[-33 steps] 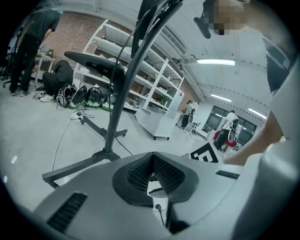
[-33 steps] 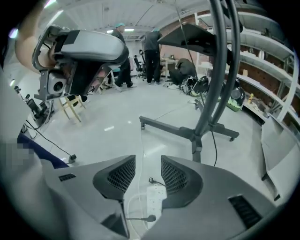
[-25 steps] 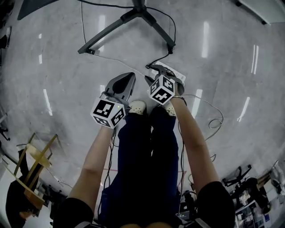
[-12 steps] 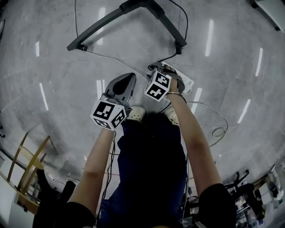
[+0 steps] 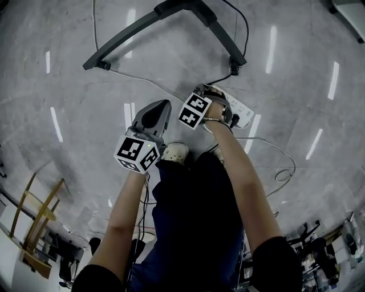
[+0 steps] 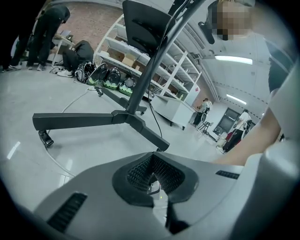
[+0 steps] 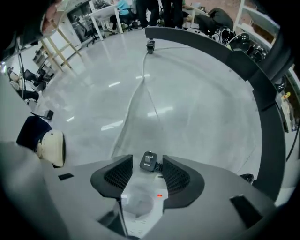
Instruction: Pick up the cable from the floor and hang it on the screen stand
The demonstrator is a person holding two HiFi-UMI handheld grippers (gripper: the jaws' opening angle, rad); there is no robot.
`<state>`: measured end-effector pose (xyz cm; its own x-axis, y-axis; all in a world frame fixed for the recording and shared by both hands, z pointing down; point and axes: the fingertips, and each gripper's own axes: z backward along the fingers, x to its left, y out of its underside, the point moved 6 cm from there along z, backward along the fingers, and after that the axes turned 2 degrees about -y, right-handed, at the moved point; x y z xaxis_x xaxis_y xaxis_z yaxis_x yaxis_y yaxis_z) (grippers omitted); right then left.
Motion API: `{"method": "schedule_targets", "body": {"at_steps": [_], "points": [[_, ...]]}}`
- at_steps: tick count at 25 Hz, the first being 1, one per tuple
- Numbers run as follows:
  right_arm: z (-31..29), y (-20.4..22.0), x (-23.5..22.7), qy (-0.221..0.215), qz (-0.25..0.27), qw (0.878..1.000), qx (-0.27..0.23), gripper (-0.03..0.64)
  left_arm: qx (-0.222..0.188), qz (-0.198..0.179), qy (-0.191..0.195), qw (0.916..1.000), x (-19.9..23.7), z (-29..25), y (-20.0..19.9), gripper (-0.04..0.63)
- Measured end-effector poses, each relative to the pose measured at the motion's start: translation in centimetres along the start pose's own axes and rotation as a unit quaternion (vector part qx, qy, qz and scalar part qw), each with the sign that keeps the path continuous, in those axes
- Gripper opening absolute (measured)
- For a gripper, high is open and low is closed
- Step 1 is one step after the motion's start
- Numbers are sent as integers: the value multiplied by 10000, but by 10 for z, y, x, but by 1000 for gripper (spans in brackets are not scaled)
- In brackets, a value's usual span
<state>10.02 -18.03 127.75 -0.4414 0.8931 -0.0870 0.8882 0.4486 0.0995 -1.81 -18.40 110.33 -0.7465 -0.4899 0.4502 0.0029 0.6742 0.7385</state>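
Observation:
A white power strip [image 5: 244, 116] lies on the grey floor with a black plug [image 7: 149, 161] in its end. From the plug a black cable [image 5: 223, 78] runs to the foot of the dark screen stand [image 5: 171, 12]. My right gripper [image 5: 219, 101] points down over the strip. Its jaws have just been opening and stand open [image 7: 147, 164], with the plug and strip [image 7: 140, 201] between them, untouched. My left gripper [image 5: 157, 112] hangs to the left, shut and empty [image 6: 153, 158], facing the stand's base [image 6: 126, 117].
A thin white cable [image 5: 137, 77] crosses the floor under the stand's leg [image 7: 225, 47]; another loops at the right [image 5: 285, 173]. The person's pale shoes [image 5: 175, 151] stand just behind the grippers. A wooden chair [image 5: 37, 205] sits left. Shelves and bags [image 6: 110, 75] line the far wall.
Both grippers have sunk toward the floor. The right one has tipped further down and come over the power strip, its jaws wider apart. The head view has dipped closer to the floor.

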Motion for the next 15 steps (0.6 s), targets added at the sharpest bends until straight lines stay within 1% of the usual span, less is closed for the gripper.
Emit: {"method": "schedule_targets", "body": {"at_steps": [2,3,5,6,8,12,15], "points": [[-5,1,-2,200,67,9996,191,203,11,-1,-28,10000,4,0,0,3],[-7,0,-3,360,172,9988,271,164,6,1,-46,10000,6,1,0,3],[-9,-3,-4,590,388,9968,376,124,-14,-6,-75,10000,9,2,-1,3],[-10,-5,-4,632,437,9963,390,105,-20,-5,-88,10000,9,2,-1,3],[-9,-5,-4,612,389,9968,337,103,-23,27,-114,9999,9,4,0,3],[1,-4,-7,575,260,9980,25,101,15,54,-103,9999,3,5,2,3],[15,-5,-9,621,186,9976,-234,101,-10,193,-114,9997,-1,4,-1,3]]}}
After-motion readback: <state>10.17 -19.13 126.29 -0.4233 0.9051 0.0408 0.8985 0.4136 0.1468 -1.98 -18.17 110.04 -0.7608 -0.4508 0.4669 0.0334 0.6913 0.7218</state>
